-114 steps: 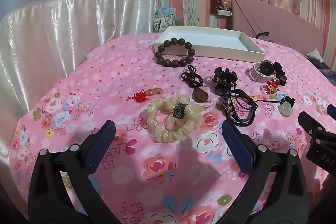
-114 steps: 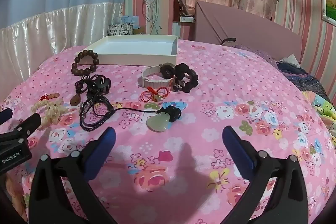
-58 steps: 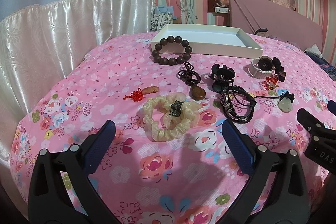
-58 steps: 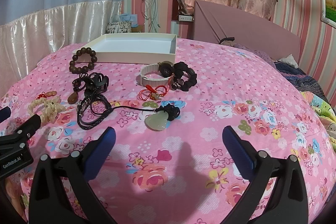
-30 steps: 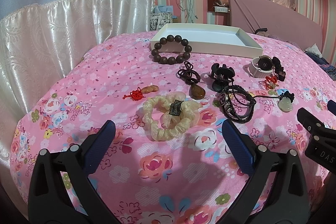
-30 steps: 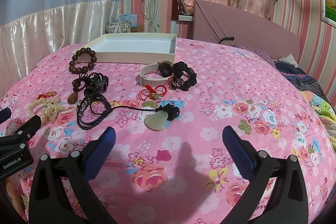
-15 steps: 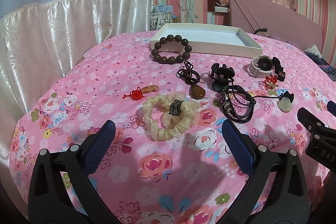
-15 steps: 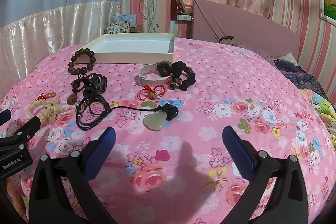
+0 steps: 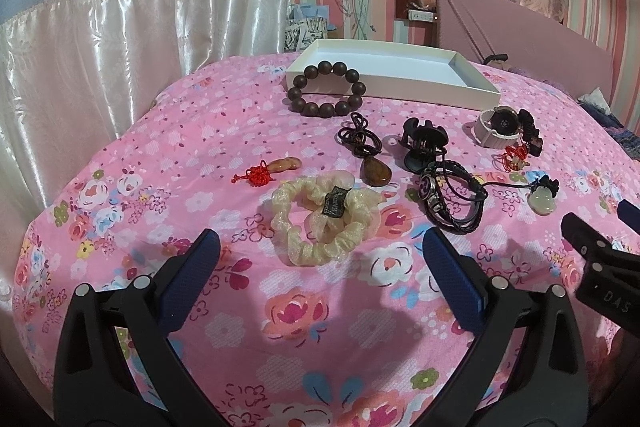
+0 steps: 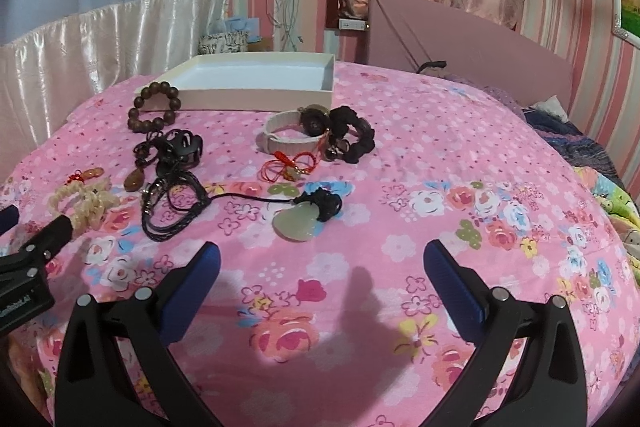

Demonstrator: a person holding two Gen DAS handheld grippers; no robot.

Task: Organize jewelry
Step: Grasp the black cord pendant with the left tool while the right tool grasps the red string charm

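Jewelry lies spread on a pink floral bedspread in front of an empty white tray. A dark wooden bead bracelet rests against the tray's front. Just beyond my open left gripper lies a cream scrunchie. A brown pendant, a black claw clip and braided black cords lie to its right. My right gripper is open and empty, with a pale jade pendant just beyond it.
A white watch, a black scrunchie and a red-cord charm lie near the tray. A small red-knot charm sits left of the scrunchie. A satin curtain hangs left; the headboard stands behind.
Both views have shifted only slightly. The jewelry has not moved and both grippers stay open.
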